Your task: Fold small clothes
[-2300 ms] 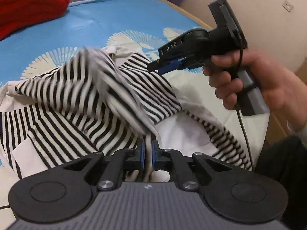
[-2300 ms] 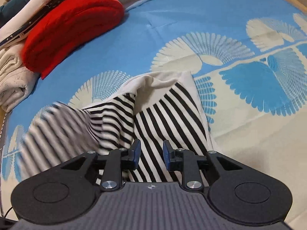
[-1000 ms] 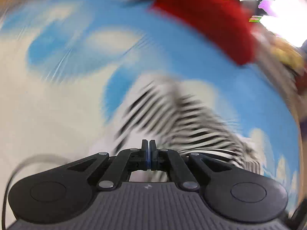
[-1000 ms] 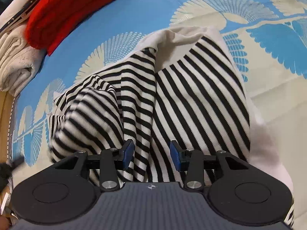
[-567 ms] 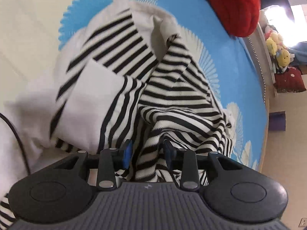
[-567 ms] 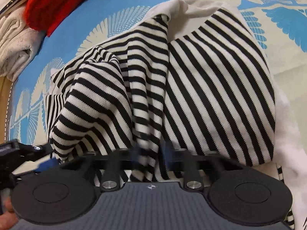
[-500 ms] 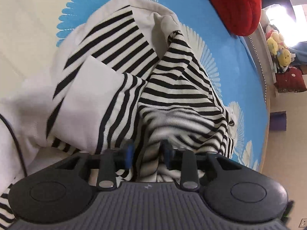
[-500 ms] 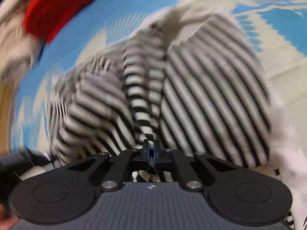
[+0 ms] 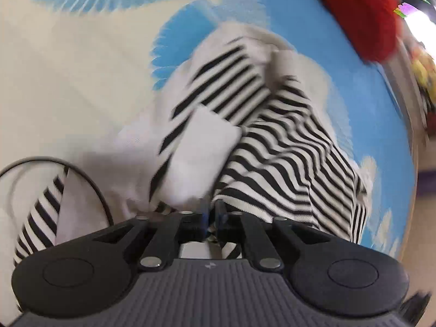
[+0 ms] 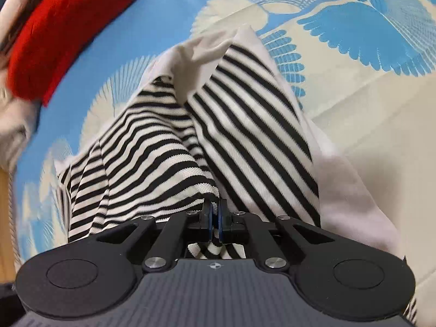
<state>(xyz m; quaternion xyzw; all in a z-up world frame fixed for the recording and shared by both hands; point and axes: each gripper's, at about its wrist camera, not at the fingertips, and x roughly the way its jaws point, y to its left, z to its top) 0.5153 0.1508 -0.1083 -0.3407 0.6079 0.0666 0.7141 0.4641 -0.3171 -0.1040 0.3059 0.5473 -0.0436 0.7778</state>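
- Now the right gripper (image 10: 215, 214) pinches a hem of the striped top (image 10: 245, 136); the garment runs straight ahead, away from it.
- Left gripper (image 9: 211, 215) likewise clamps striped cloth, top bunched on the bedsheet (image 9: 68, 68).

- A bed sheet (image 10: 368, 114) covers the whole surface, sky blue on one side and cream on the other, printed with fan-shaped feather motifs in the two colours.
- A black-and-white striped garment (image 10: 245, 125) with plain white panels lies crumpled in the middle of the sheet (image 9: 81, 62), partly raised in folds.
- A thick red folded cloth (image 10: 68, 27) rests on the blue part, just beyond the striped garment (image 9: 286, 150) and apart from it.
- Pale, cream-coloured fabric (image 10: 13, 133) lies just beside the red cloth (image 9: 354, 8) at the sheet's edge, blurred.
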